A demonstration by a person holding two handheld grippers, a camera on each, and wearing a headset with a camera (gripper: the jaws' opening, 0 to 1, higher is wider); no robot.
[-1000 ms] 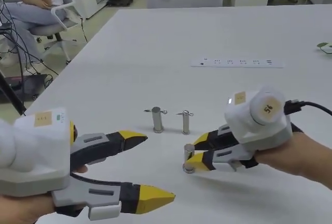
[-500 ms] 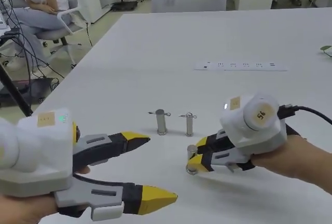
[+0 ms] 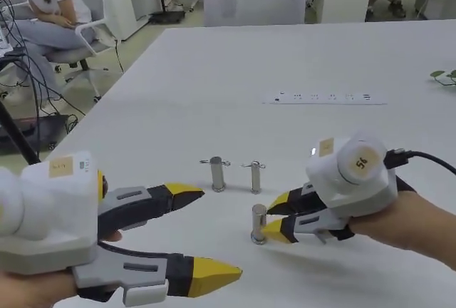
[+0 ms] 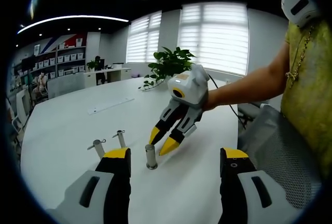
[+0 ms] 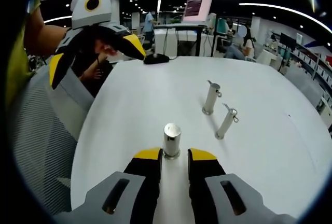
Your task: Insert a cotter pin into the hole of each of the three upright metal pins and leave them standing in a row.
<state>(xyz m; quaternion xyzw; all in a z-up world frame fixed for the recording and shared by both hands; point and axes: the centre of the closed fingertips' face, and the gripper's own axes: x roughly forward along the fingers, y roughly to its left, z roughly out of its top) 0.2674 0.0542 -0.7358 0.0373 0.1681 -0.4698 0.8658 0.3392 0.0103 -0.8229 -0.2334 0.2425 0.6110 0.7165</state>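
Wide white table (image 3: 142, 130) out front, and low at 7 o'clock in the head view the left gripper (image 3: 220, 232) hangs with its jaws spread wide and nothing between them. Over at 4 o'clock, the right gripper (image 3: 269, 218) has its jaws only a narrow gap apart, yellow tips aimed toward 9 o'clock. A power strip (image 3: 324, 98) lies well back at 1 o'clock.

Now the small stuff. The bare pin (image 3: 258, 222) stands upright, long axis vertical, just beside the right tips at their 9 o'clock. From the right gripper view it sits dead ahead at 12, at the mouth of the gap, and it does not look clamped. That arm is clearly nearer.

Behind, at 11 and 12 o'clock from it, the first fitted pin (image 3: 218, 174) and the second fitted pin (image 3: 255, 177) stand side by side, each with a cotter pin (image 3: 213, 162) through its head. The bare one looks to be out of their line and lacks its cotter pin.
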